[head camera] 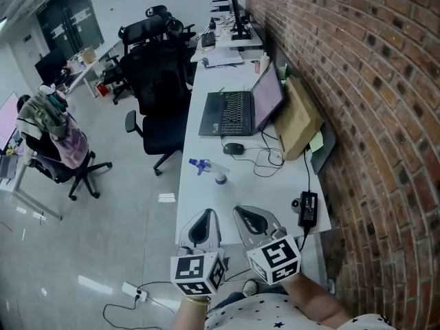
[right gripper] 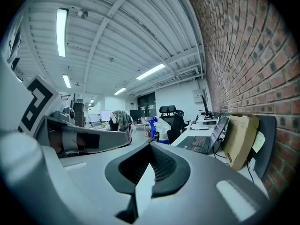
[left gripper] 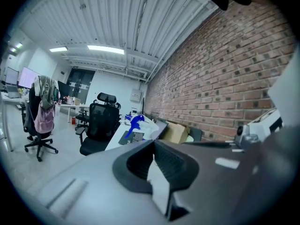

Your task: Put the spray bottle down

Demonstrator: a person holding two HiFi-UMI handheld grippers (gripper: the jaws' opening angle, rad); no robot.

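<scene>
Left gripper (head camera: 206, 216): smooth grey shell, dark ribbed pads lining the jaws.
Right gripper (head camera: 245, 214): same grey shell and dark pads (a matched pair).
Marker cubes (head camera: 198, 272): white faces, bold black square patterns, one per gripper.
Shirt (head camera: 275, 318): white, dotted with small dark stars.

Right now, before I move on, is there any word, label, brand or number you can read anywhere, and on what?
No readable text in any view.
Left marker cube and right marker cube: black-and-white square patterns only, no words.
Spray bottle: no label legible.
Laptop: screen and keys too small to read.
Power adapter: any print too small.
</scene>
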